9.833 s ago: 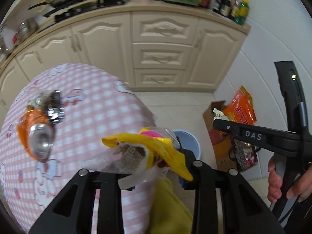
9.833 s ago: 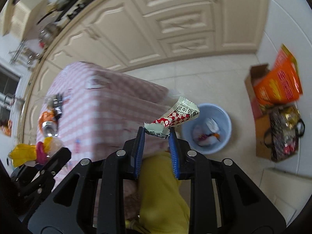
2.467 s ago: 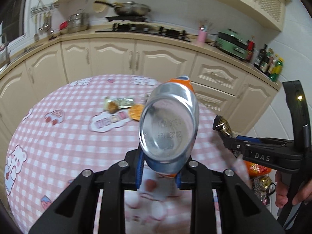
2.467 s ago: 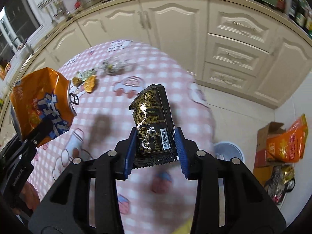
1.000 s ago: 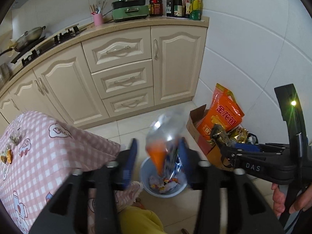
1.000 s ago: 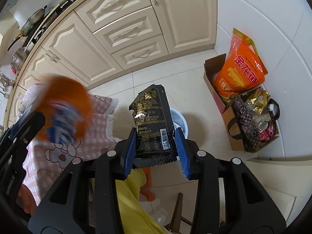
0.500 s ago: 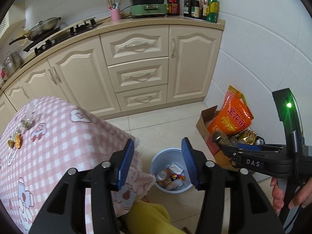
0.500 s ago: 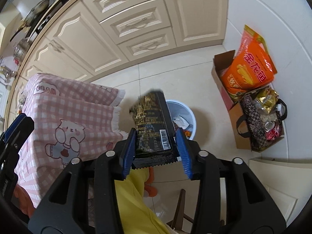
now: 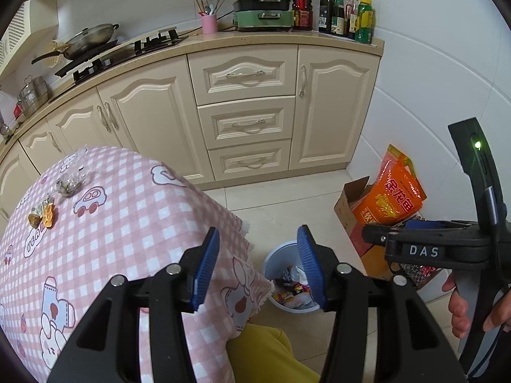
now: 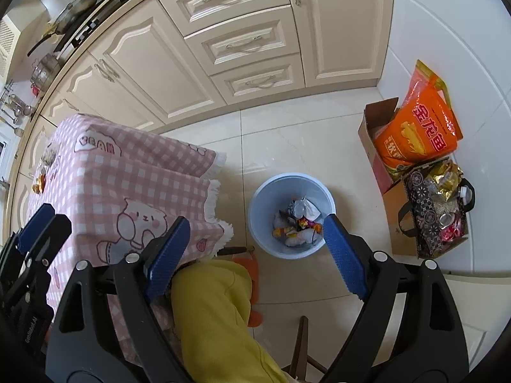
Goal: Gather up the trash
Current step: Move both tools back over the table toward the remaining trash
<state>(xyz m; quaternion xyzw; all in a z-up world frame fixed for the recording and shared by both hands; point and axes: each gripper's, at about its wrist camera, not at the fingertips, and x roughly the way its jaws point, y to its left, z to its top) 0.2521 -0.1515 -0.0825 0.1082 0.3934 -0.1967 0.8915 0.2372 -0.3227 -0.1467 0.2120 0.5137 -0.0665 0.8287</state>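
Observation:
A light blue bin (image 10: 260, 191) stands on the floor tiles beside the table, with wrappers and a crushed can heaped inside it. In the left wrist view the same bin (image 9: 271, 255) shows between my fingers. My right gripper (image 10: 255, 233) hangs above the bin, its jaws opening wide with nothing between them. My left gripper (image 9: 258, 255) is open and empty over the table's corner. Small wrappers (image 9: 41, 215) and a crumpled clear bag (image 9: 70, 183) lie on the pink checked tablecloth (image 9: 127, 210) at the far left.
Cream kitchen cabinets (image 9: 246, 121) run behind the bin. A cardboard box with an orange bag (image 10: 418, 131) and a patterned bag of cans (image 10: 437, 214) stand by the white wall to the right. A person's yellow trouser leg (image 10: 217, 312) is below the grippers.
The black snack packet that my right gripper held has left its jaws, which have spread wide. My left gripper dropped the orange can a second ago and has drifted back over the table.

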